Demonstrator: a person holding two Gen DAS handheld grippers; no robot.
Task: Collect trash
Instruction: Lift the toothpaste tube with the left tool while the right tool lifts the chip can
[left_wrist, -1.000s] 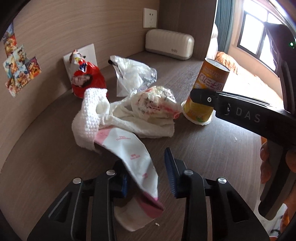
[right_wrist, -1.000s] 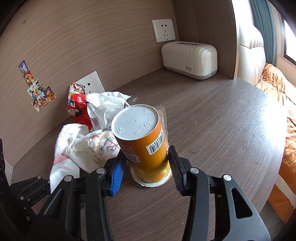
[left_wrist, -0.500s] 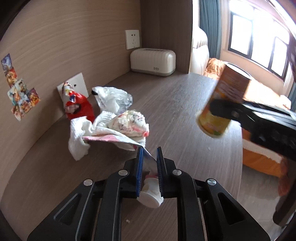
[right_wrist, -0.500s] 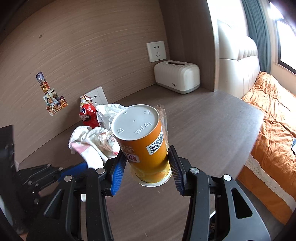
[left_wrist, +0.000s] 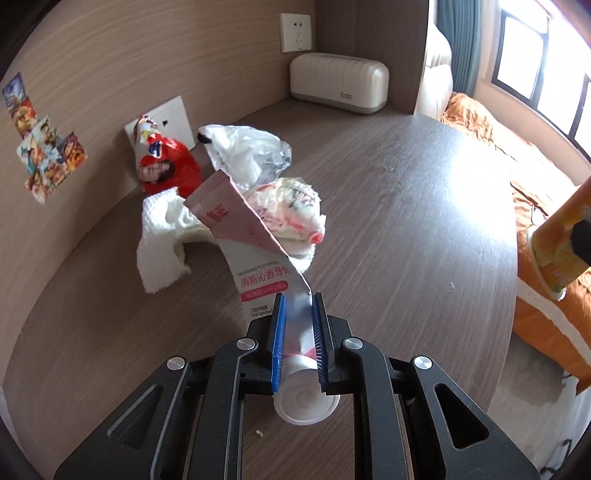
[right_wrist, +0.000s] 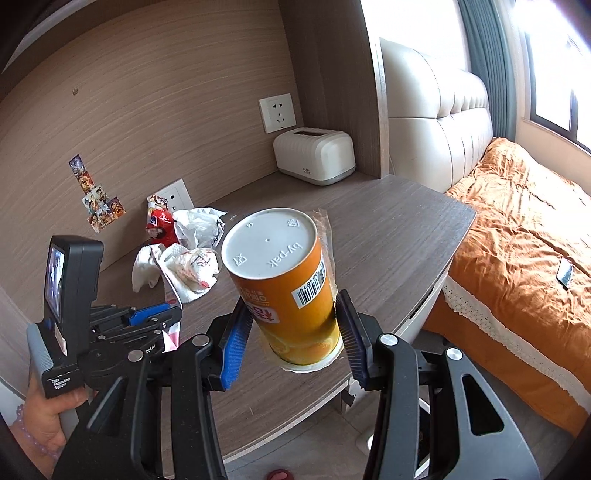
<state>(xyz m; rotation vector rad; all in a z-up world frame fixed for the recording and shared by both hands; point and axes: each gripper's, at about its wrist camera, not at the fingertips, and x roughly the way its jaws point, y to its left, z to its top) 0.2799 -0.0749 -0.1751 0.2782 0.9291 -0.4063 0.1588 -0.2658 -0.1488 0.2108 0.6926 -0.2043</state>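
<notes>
My left gripper (left_wrist: 297, 314) is shut on a flattened white and pink toothpaste tube (left_wrist: 255, 258), held above the wooden desk (left_wrist: 406, 229) with its cap toward me. My right gripper (right_wrist: 291, 321) is shut on an upside-down orange paper cup (right_wrist: 284, 288), lifted off the desk; the cup also shows at the right edge of the left wrist view (left_wrist: 561, 236). On the desk lie a white cloth (left_wrist: 162, 236), a crumpled printed wrapper (left_wrist: 288, 210), a clear plastic bag (left_wrist: 247, 151) and a red snack bag (left_wrist: 166, 166).
A white toaster-like box (left_wrist: 338, 86) stands at the desk's back by the wall socket (left_wrist: 295, 31). An orange bed (right_wrist: 517, 240) lies right of the desk, with a phone (right_wrist: 564, 273) on it. The left gripper's body (right_wrist: 74, 314) is low left in the right wrist view.
My left gripper shut on the toothpaste tube and lifted it off the pile. My right gripper raised the orange cup off the desk and drew it back to the right.
</notes>
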